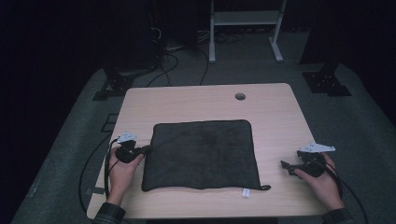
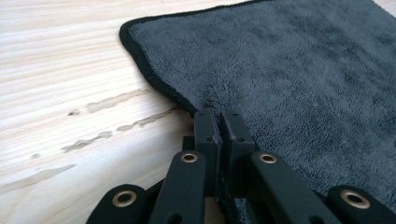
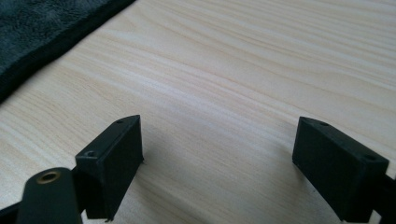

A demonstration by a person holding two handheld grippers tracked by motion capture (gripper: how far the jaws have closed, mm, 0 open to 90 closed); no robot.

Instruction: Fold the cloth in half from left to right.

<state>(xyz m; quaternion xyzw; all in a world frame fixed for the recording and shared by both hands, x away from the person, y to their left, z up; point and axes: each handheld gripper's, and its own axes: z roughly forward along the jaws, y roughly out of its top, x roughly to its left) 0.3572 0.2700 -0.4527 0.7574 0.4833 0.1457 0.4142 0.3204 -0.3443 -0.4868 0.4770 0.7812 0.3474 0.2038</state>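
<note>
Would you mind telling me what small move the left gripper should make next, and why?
Probably lift the pinched edge and carry it across the dark towel. The left gripper is shut on the towel's left hem, while the right gripper stands open over bare table, apart from the cloth.

The high view looks from above my side of the table (image 1: 275, 107), facing forward and down, far enough back to take in the whole tabletop, the floor beyond it and both my hands. The left gripper view rides low on my left gripper (image 2: 219, 122), close over the wood, facing along its jaws across the dark towel (image 2: 299, 65) — the same towel edge the high view shows at its left. The right gripper view sits on my right gripper (image 3: 217, 154), just above bare tabletop, and catches the towel's border in its upper left corner — shared with both other views.
</note>
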